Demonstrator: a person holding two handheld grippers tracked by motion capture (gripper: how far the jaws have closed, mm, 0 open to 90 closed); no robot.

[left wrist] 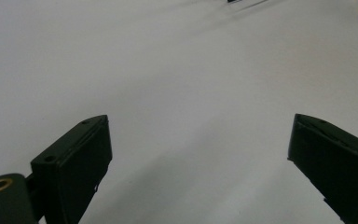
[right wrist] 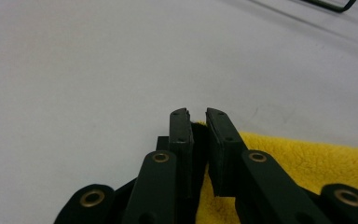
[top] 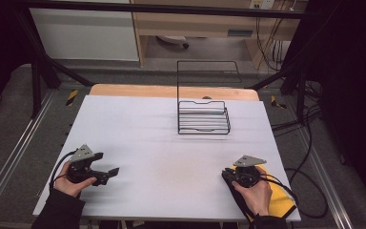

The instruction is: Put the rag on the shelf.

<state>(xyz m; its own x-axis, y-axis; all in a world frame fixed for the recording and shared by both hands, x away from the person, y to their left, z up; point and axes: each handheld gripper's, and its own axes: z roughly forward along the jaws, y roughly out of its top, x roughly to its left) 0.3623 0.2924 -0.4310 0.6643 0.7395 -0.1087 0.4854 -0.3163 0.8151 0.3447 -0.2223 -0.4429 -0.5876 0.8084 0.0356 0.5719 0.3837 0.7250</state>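
- Right now the yellow cloth (top: 274,198) lies at the near right corner of the white table (top: 162,138), partly under the person's right hand (top: 257,193)
- Up close, the right gripper (right wrist: 196,114) has its jaws drawn nearly together on the cloth's near-left edge, and a bit of the fleecy pile seems pinched between the pads, though how much is caught is hard to tell
- Over at the near left, the left gripper (left wrist: 198,144) hovers above bare table with its jaws spread wide and nothing between them
- Judging by its fluffy surface, the cloth looks light, soft and floppy; it should drape and sag once lifted, with no risk of breaking
- An edge or corner seems the best place to grip, since the pile gives the pads good purchase
- Farther back, the black wire rack (top: 203,117) stands right of centre, well apart from both hands
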